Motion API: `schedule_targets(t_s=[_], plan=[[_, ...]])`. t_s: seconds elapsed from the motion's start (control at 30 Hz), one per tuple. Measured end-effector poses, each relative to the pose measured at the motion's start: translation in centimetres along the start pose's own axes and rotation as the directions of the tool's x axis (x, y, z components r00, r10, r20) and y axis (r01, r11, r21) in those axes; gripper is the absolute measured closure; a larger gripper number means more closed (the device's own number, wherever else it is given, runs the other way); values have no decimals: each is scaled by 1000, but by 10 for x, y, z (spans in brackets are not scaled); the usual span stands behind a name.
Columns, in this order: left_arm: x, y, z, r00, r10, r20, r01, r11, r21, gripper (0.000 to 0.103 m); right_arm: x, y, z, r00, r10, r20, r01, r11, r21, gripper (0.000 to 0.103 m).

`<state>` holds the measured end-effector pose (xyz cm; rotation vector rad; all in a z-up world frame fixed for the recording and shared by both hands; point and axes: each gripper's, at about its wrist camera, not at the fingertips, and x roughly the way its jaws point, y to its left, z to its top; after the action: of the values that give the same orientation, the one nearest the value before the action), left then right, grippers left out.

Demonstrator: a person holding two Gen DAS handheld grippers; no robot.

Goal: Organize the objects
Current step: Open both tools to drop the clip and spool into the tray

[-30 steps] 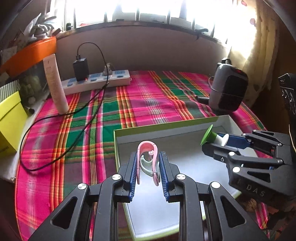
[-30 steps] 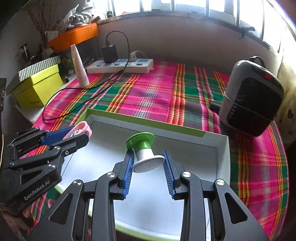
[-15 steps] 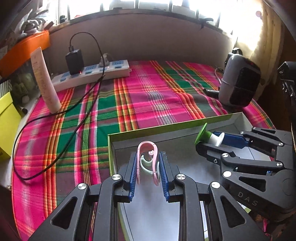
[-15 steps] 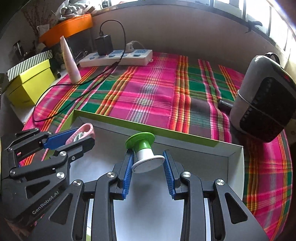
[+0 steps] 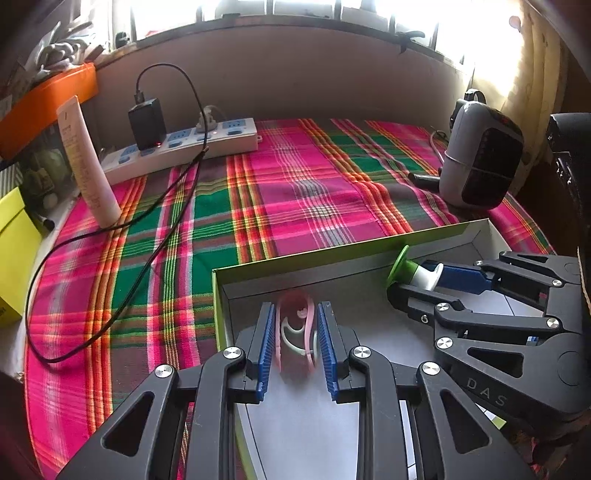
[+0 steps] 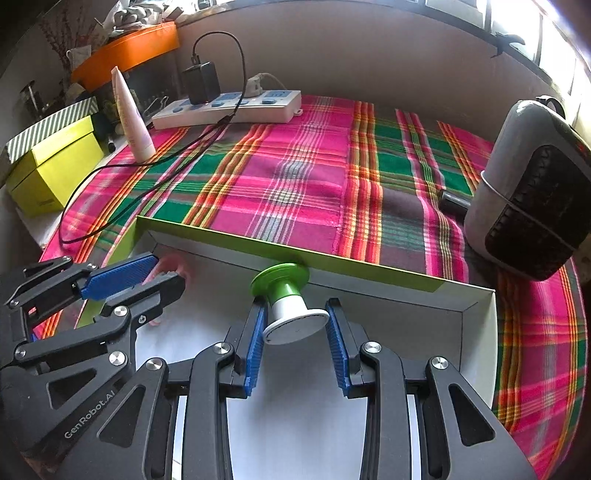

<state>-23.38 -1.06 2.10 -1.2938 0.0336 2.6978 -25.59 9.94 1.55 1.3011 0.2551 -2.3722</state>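
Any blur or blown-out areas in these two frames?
Left wrist view: pink clip between the left tongs is motion-smeared; windows clipped white. Right wrist view: green-and-white spool in the right tongs is sharp; fisheye bends the box edge.

The pink clip (image 5: 295,328) was motion-blurred between the pads (contact unclear). The tray (image 6: 476,332) ran off the bottom edge.

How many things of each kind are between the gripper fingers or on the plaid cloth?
Clips: 1, pink clip
Spools: 1, green-and-white spool
Boxes: 1, open box
Power strips: 1
Chargers: 1
Tubes: 1
Heaters: 1
Total: 7
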Motion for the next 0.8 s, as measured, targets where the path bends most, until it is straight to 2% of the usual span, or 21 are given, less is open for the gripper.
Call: schedule_targets(t_s=[0.33, 0.43, 0.8], plan=[[-2, -1, -1, 1000, -2, 0, 2, 1000, -4, 70, -1, -2, -1, 1000, -4, 8, 4, 1000, 15, 68], [-6, 0, -3, 1000, 0, -1, 0, 1000, -4, 69, -4, -2, -3, 1000, -3, 13, 3, 1000, 21, 56], [-30, 3, -10, 1000, 8, 27, -7, 1000, -6, 64, -21, -4, -13, 999, -16, 31, 15, 999, 35, 56]])
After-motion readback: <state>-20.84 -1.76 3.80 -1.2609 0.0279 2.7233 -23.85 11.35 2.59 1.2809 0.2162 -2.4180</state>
